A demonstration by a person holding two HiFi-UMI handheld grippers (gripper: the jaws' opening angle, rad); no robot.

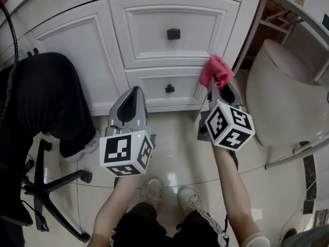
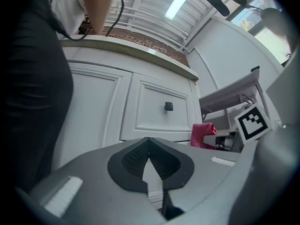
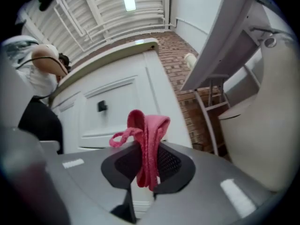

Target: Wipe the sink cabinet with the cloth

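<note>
The white sink cabinet (image 1: 154, 50) fills the top of the head view, with two drawers and dark square knobs (image 1: 173, 34). A pink cloth (image 1: 216, 72) is bunched at the cabinet's lower right corner, and my right gripper (image 1: 220, 86) is shut on it. In the right gripper view the cloth (image 3: 146, 142) hangs pinched between the jaws, with the cabinet (image 3: 117, 111) just beyond. My left gripper (image 1: 134, 94) points at the cabinet base, shut and holding nothing. The left gripper view shows the cabinet drawer (image 2: 161, 109) and the cloth (image 2: 202, 135) off to the right.
A person in black clothing (image 1: 43, 91) sits at the left on an office chair (image 1: 49, 189). A white toilet (image 1: 288, 102) stands at the right beside a metal shelf frame (image 1: 272, 19). The floor is glossy tile (image 1: 175, 148); my shoes (image 1: 169, 194) are below.
</note>
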